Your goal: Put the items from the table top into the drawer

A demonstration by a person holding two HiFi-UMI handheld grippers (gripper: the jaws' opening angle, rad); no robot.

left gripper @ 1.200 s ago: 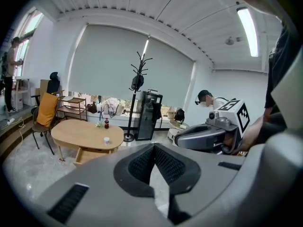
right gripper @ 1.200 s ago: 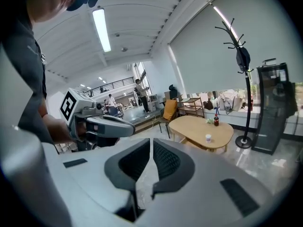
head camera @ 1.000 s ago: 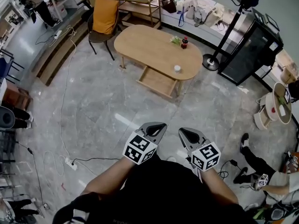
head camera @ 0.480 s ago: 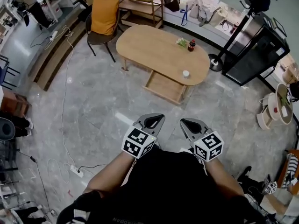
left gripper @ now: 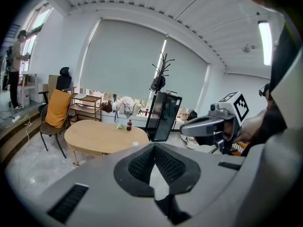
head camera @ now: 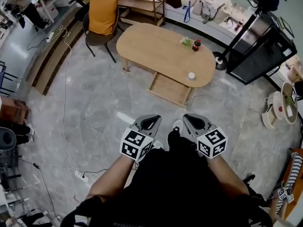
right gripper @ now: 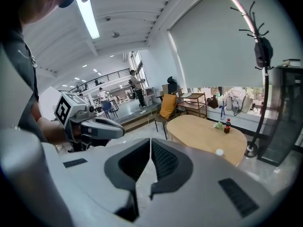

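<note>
Left tongs (head camera: 151,119) and right tongs (head camera: 193,118) sit closed, empty.

Change over the last second: you have carried the left gripper (head camera: 150,122) and right gripper (head camera: 194,122) forward, so the table (head camera: 156,46) and its open drawer (head camera: 170,89) now lie closer ahead of both. Your white shoe (head camera: 177,126) has stepped in between the two grippers, just beside the right one.

We hold our left gripper (head camera: 152,120) and right gripper (head camera: 193,120) side by side (jaws together, empty), well short of the table (head camera: 151,44).
</note>
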